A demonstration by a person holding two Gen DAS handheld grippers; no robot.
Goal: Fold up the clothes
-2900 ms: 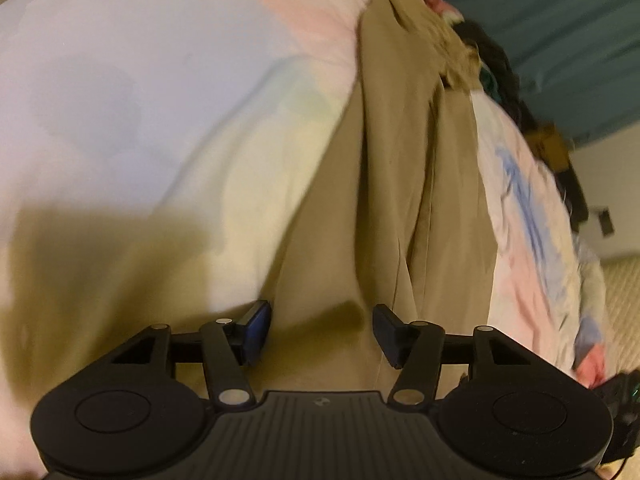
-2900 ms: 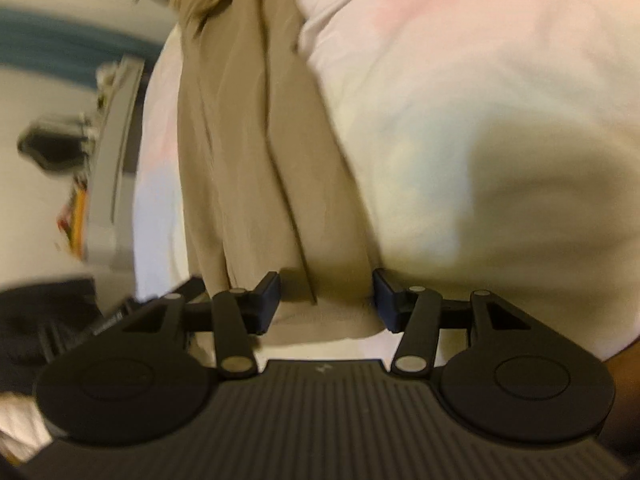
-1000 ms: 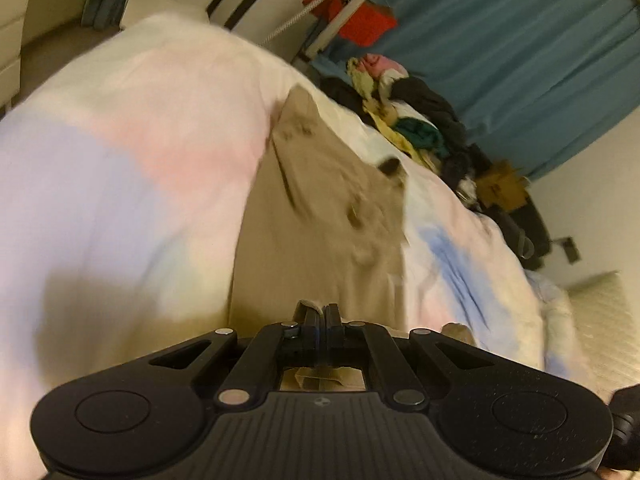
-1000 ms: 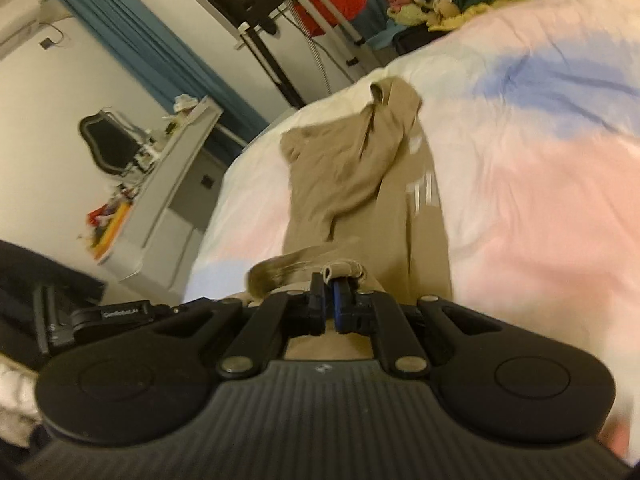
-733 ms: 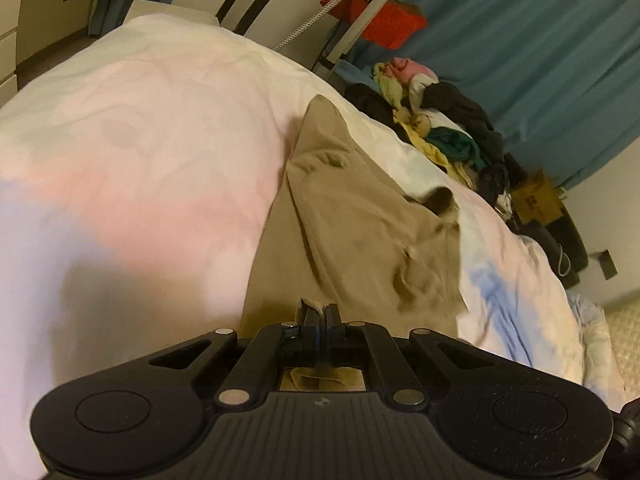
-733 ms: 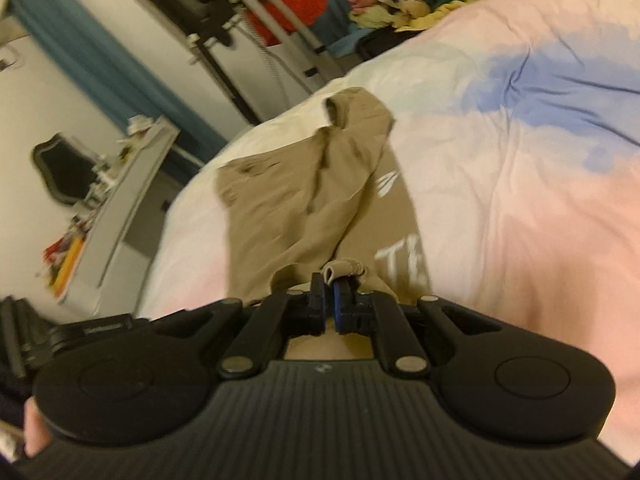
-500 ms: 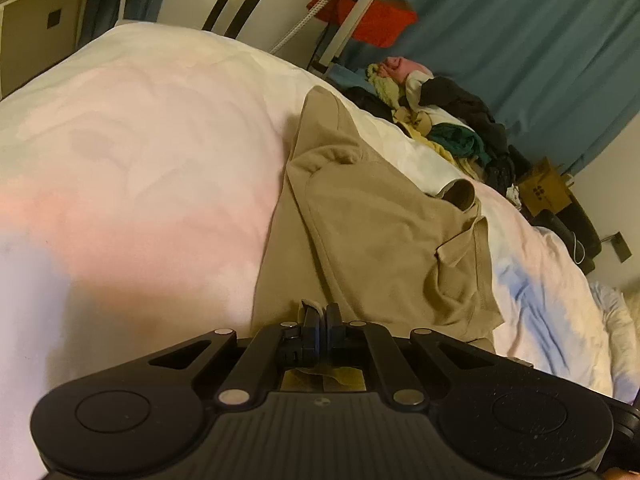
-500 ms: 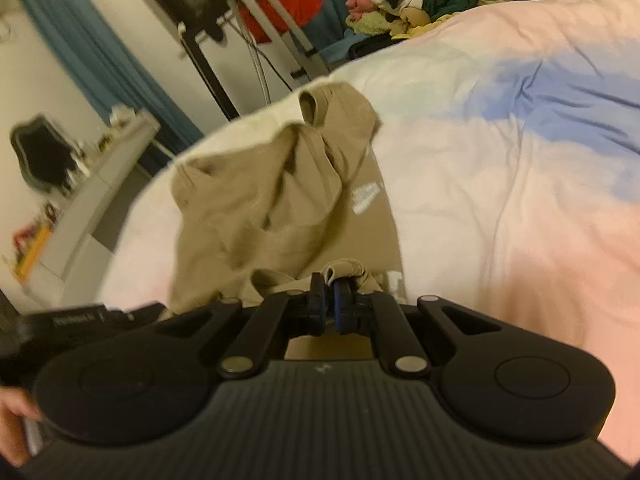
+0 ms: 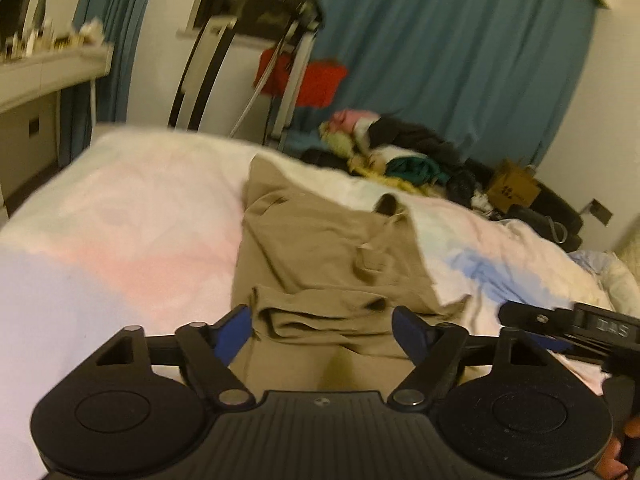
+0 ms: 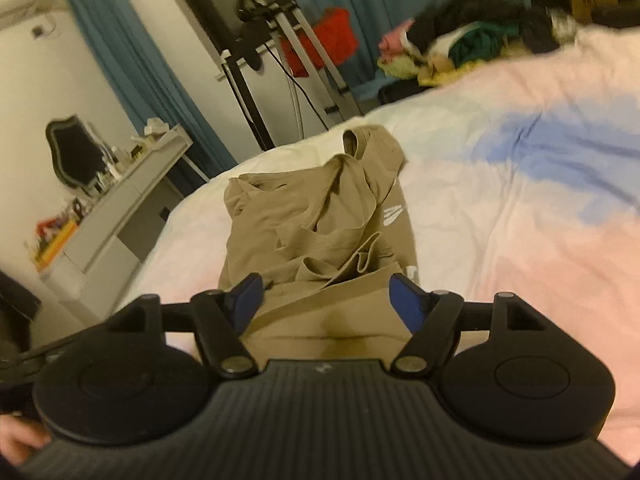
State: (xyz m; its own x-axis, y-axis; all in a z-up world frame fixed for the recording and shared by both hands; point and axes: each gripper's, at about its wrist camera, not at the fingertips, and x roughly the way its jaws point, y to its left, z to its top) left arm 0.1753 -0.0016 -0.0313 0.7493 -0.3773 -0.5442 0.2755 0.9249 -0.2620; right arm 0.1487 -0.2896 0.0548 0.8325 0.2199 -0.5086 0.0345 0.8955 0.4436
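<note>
A tan garment [image 9: 320, 256] lies on the pastel bedspread [image 9: 132, 220], its near part folded back over the rest in loose layers. It also shows in the right wrist view [image 10: 320, 224], with a white logo near its right edge. My left gripper [image 9: 324, 328] is open and empty, its fingers either side of the folded near edge. My right gripper [image 10: 326, 300] is open and empty over the garment's near end. The right gripper's body [image 9: 568, 324] shows at the right of the left wrist view.
A pile of mixed clothes [image 9: 400, 148] lies at the far end of the bed, also in the right wrist view [image 10: 472, 44]. A metal stand with a red cloth [image 9: 296, 76] and blue curtains [image 9: 460, 60] are behind. A white dresser [image 10: 120, 208] stands left of the bed.
Both grippers were shut on the garment's edge and carried it over the rest. Both have opened and let go; the folded edge now lies on the garment.
</note>
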